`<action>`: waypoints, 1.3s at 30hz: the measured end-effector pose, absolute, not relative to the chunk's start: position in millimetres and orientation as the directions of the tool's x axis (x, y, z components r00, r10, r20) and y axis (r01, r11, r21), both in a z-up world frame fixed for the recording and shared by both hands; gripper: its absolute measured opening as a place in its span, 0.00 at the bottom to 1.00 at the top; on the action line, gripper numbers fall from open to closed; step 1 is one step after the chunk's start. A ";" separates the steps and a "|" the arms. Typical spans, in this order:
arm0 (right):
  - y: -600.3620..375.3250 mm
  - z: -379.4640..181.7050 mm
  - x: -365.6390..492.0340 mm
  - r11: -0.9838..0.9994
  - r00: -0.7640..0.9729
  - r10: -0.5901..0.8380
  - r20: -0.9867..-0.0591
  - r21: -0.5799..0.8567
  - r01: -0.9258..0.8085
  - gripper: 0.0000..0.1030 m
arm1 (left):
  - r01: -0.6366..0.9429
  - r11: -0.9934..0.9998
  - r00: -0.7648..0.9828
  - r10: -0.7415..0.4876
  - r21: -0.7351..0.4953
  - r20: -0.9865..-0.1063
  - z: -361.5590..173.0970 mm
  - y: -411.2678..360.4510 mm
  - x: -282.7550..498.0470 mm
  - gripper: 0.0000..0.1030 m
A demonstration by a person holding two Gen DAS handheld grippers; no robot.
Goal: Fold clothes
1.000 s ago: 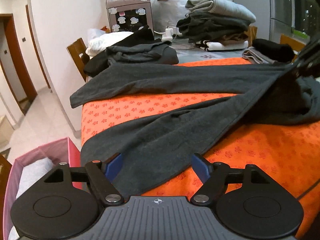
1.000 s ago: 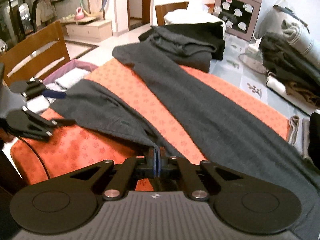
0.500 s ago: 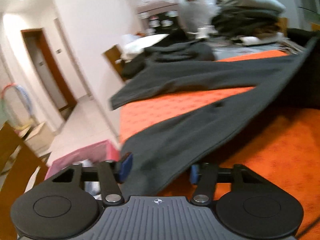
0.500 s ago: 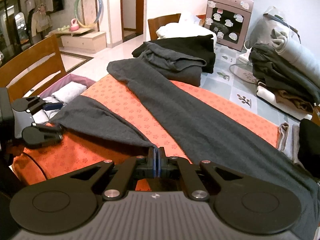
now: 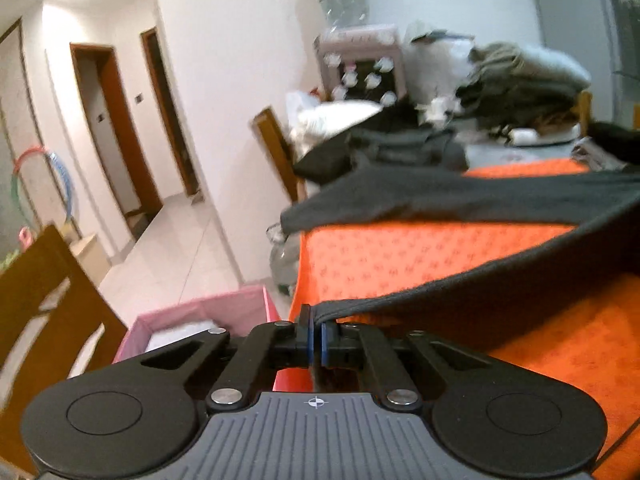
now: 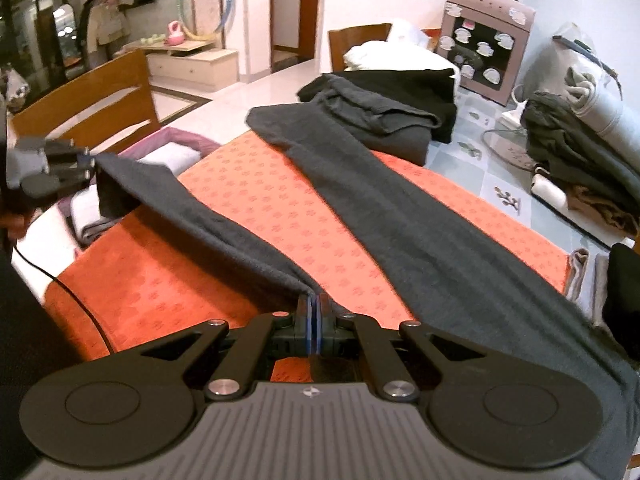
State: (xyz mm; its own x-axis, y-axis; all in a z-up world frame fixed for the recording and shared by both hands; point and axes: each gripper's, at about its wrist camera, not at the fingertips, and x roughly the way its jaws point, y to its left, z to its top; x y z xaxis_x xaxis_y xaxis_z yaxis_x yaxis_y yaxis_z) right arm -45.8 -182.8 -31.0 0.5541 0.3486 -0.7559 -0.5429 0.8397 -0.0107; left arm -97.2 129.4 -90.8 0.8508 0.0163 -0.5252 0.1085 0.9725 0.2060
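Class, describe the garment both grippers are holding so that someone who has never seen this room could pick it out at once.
Find the table with the orange patterned cloth. Spread across it lies a pair of dark grey trousers, one leg flat on the cloth, the other lifted between the left gripper and right gripper. Unlike the folded dark clothes behind it, it is unfolded and stretched out long.

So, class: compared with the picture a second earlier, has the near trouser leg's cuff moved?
Yes. The left gripper has lifted the cuff off the orange cloth and out toward the pink bin.
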 end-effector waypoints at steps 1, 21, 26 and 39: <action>-183.8 -28.7 -50.3 0.834 0.545 0.355 -0.759 -0.006 -0.552 0.03 | 0.137 0.969 0.848 -0.008 0.205 -0.529 -78.1 131.0 -101.4 0.05; -157.7 -61.1 14.9 0.768 0.461 0.370 -0.807 -0.013 -0.640 0.03 | 0.280 0.958 0.557 -0.109 0.063 -0.823 -51.7 169.2 -14.1 0.05; -141.4 -94.9 54.0 0.784 0.456 0.322 -0.830 -0.036 -0.619 0.03 | 0.289 0.951 0.532 -0.062 0.112 -0.844 -80.5 170.6 24.6 0.05; -149.0 -93.9 57.0 0.865 0.523 0.286 -0.803 -0.019 -0.502 0.42 | 0.241 0.951 0.564 0.024 0.193 -0.825 -92.0 154.8 60.1 0.64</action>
